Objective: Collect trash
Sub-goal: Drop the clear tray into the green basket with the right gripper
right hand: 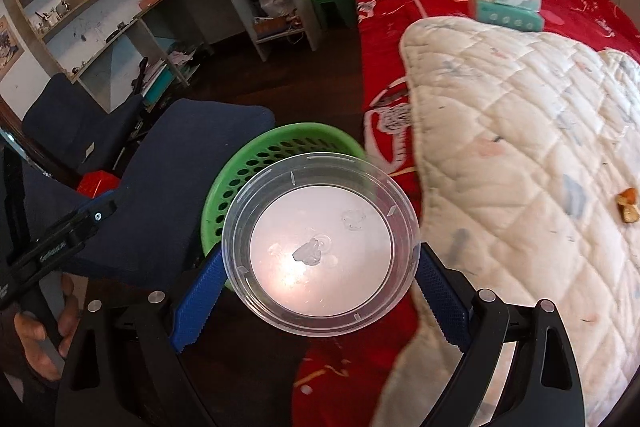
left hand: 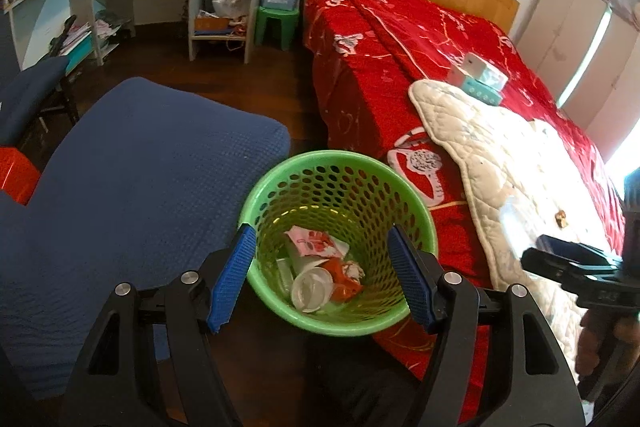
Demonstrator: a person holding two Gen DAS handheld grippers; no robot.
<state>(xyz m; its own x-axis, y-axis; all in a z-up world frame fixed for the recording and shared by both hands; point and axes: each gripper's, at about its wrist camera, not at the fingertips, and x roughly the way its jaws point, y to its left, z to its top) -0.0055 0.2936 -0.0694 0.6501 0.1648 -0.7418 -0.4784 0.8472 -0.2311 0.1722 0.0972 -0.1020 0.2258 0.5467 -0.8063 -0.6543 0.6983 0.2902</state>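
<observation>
Clamped between the blue pads of the right hand-held gripper [right hand: 320, 287] is a clear plastic lid [right hand: 320, 243], round, so it has no long axis to line up; it is held by its rim, face toward the camera and tilted. Just beyond and partly behind it in the right wrist view lies the green perforated basket [right hand: 224, 195], so the lid hangs near the basket's rim, on its near side, not yet squarely over the opening. I judge the coming move turns on carrying the lid a little farther forward and to the left before letting go.

The left hand-held gripper [left hand: 322, 275] stands with its pads apart and nothing between them, looking down into the basket [left hand: 340, 163], where cups and wrappers [left hand: 320, 267] already lie. The basket stands on the floor against the red bed [left hand: 400, 47], beside a blue cushion [left hand: 140, 167]. On the white quilt [right hand: 520, 147], a brown scrap [right hand: 628, 205] remains.
</observation>
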